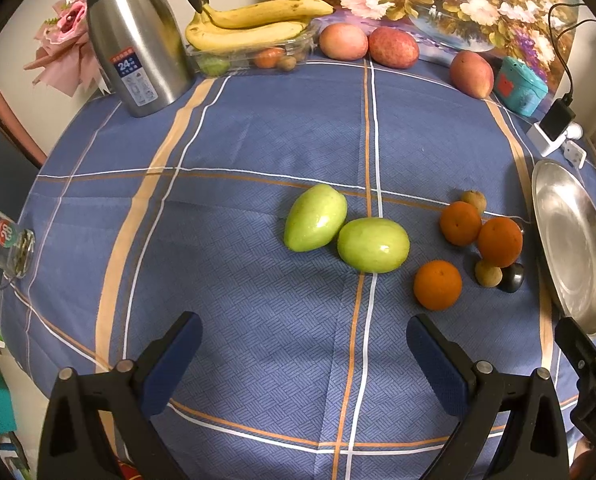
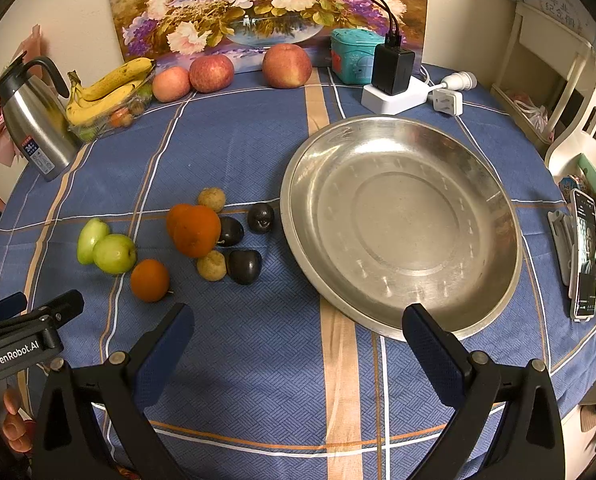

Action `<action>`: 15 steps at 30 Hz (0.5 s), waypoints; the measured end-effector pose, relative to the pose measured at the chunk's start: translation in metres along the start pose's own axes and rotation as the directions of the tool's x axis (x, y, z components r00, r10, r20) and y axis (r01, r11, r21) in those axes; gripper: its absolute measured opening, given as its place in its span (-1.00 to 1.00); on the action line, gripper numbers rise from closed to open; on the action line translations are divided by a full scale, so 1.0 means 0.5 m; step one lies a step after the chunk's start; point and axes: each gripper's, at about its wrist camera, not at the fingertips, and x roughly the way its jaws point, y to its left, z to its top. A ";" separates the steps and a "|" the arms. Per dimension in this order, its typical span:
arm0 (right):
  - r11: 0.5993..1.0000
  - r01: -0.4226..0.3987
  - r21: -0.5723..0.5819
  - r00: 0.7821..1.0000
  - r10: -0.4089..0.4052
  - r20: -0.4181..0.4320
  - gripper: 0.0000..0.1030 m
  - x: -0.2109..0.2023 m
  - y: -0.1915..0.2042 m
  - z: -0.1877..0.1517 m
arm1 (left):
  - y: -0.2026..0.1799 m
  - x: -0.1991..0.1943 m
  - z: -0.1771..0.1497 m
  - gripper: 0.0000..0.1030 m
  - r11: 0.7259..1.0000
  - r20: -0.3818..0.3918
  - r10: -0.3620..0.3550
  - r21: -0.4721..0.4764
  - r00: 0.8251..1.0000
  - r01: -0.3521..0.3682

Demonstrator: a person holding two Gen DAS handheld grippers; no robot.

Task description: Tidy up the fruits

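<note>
Inspector: Left wrist view. The left gripper (image 1: 304,344) is spread wide with nothing between its jaws, poised above the blue checked tablecloth (image 1: 237,140). Ahead lie 2 green mangoes (image 1: 316,218), touching each other.

Clerk: And the oranges?

Inspector: 3 oranges (image 2: 195,230) right of the mangoes, 2 of them touching, the 3rd (image 2: 149,280) set apart toward the grippers. 2 longans (image 2: 211,266) and 3 dark plums (image 2: 243,266) are clustered around them, just beside the steel plate (image 2: 402,320).

Clerk: Right wrist view?

Inspector: The right gripper (image 2: 298,336) is likewise open and holding nothing, over the cloth at the plate's near rim. No fruit lies on the plate.

Clerk: Far edge of the table?

Inspector: 3 apples (image 2: 287,66) in front of a flower painting (image 2: 217,8). Bananas (image 2: 105,92) rest on top of a clear tray (image 1: 298,42) with small fruit in it, beside a steel kettle (image 1: 137,40). A teal box (image 2: 350,56), a black charger (image 2: 392,68) on a white power strip (image 2: 402,98), and a phone (image 2: 584,256) at the right edge.
</note>
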 end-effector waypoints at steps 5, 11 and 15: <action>1.000 0.000 0.000 1.000 0.000 0.000 1.00 0.001 0.000 0.000 | 0.001 0.000 0.002 1.00 1.000 0.000 -0.001 -0.002 1.000 0.001; 1.000 0.000 0.000 1.000 0.000 0.000 1.00 0.004 0.004 0.001 | 0.003 0.000 0.004 1.00 1.000 0.000 -0.003 -0.004 1.000 0.003; 1.000 -0.001 0.002 1.000 0.001 -0.001 1.00 -0.001 -0.001 -0.003 | 0.004 0.000 0.005 1.00 1.000 0.000 -0.003 -0.005 1.000 0.003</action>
